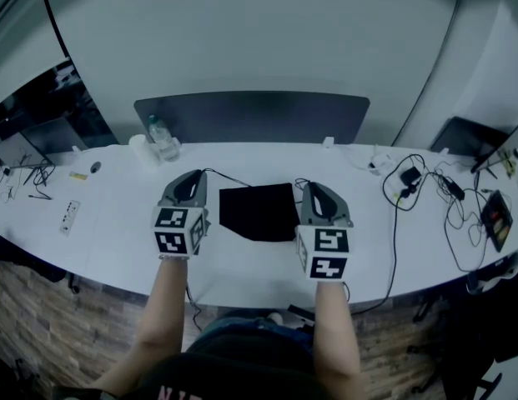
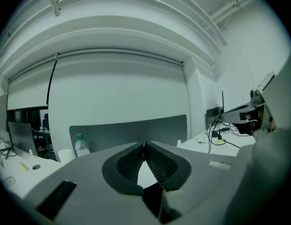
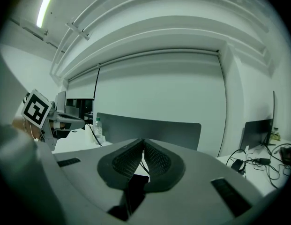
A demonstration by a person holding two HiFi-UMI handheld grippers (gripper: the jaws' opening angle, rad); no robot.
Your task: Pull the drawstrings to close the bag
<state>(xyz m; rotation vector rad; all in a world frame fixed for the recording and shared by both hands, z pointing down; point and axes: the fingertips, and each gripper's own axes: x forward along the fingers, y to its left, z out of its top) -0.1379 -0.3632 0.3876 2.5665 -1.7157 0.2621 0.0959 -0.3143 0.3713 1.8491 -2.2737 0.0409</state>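
Note:
A flat black drawstring bag (image 1: 259,212) lies on the white table (image 1: 242,265) between my two grippers. My left gripper (image 1: 194,176) sits at the bag's left, its jaws shut at the tips (image 2: 144,145). A thin black drawstring (image 1: 229,177) runs from those tips to the bag's top left corner. My right gripper (image 1: 310,187) is at the bag's right edge. Its jaws (image 3: 144,142) are shut on another thin black drawstring (image 3: 141,165), which leads down to the dark bag (image 3: 136,184). Both grippers point away from me, nearly level.
A water bottle (image 1: 163,137) and a white cup (image 1: 140,150) stand at the back left, before a grey divider (image 1: 250,115). Tangled cables and a charger (image 1: 413,182) lie to the right, with a dark device (image 1: 498,219) beyond. A remote (image 1: 68,217) lies far left.

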